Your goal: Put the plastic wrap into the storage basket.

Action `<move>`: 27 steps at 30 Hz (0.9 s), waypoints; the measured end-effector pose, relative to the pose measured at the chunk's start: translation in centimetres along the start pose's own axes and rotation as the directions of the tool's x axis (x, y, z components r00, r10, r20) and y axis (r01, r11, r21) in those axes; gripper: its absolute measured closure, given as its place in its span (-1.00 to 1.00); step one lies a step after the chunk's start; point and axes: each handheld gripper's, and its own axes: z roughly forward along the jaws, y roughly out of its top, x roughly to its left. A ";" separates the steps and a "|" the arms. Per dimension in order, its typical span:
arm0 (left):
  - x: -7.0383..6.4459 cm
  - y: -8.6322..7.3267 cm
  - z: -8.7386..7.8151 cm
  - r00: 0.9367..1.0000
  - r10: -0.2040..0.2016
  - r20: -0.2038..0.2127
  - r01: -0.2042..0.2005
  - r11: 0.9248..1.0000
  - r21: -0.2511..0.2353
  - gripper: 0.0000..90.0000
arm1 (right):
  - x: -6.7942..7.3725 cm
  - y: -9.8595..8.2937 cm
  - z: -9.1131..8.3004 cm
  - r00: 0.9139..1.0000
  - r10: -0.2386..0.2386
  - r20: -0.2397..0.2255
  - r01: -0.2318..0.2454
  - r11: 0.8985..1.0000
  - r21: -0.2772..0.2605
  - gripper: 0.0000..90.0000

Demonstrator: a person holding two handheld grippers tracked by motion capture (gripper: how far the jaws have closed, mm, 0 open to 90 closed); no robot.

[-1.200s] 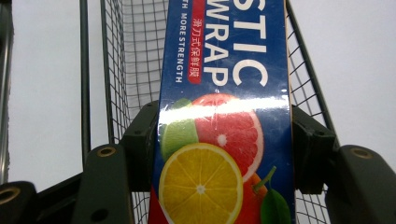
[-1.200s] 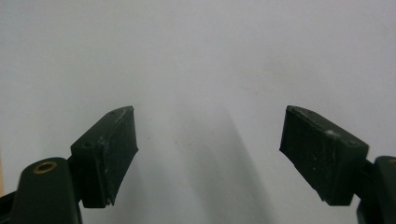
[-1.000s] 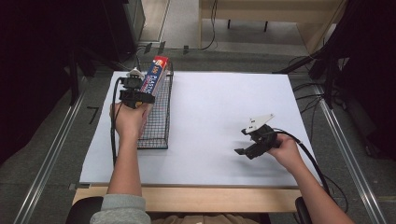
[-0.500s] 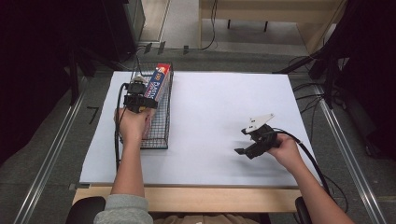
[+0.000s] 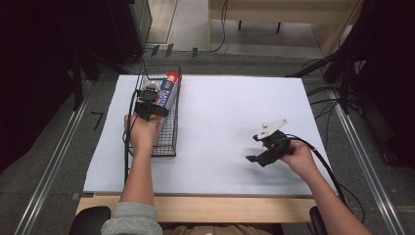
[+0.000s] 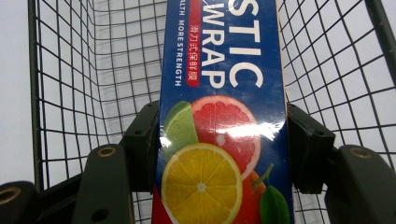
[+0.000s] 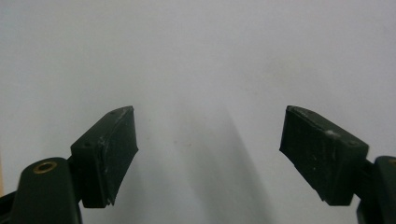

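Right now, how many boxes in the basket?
1: a plastic wrap box inside the wire basket, clamped by the left gripper. Nothing else visible inside.

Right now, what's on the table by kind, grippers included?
Wire basket: 1
Plastic wrap box: 1
Grippers: 2, left gripper shut on the box, right gripper open over the white tabletop
Total: 4

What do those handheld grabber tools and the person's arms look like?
Each gripper, left and right, is black, with two blocky jaws carrying flat rubbery pads and brass-coloured pivot rivets. A black cable trails from each. The right one bears a pale three-cornered plate. A grey sleeve shows on the left arm.
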 end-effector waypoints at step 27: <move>0.0 0.1 -3.7 0.975 0.090 0.202 -0.080 0.995 -0.055 -0.25 | 0.2 -0.1 -0.2 1.000 0.000 -0.003 0.000 1.000 0.004 -0.57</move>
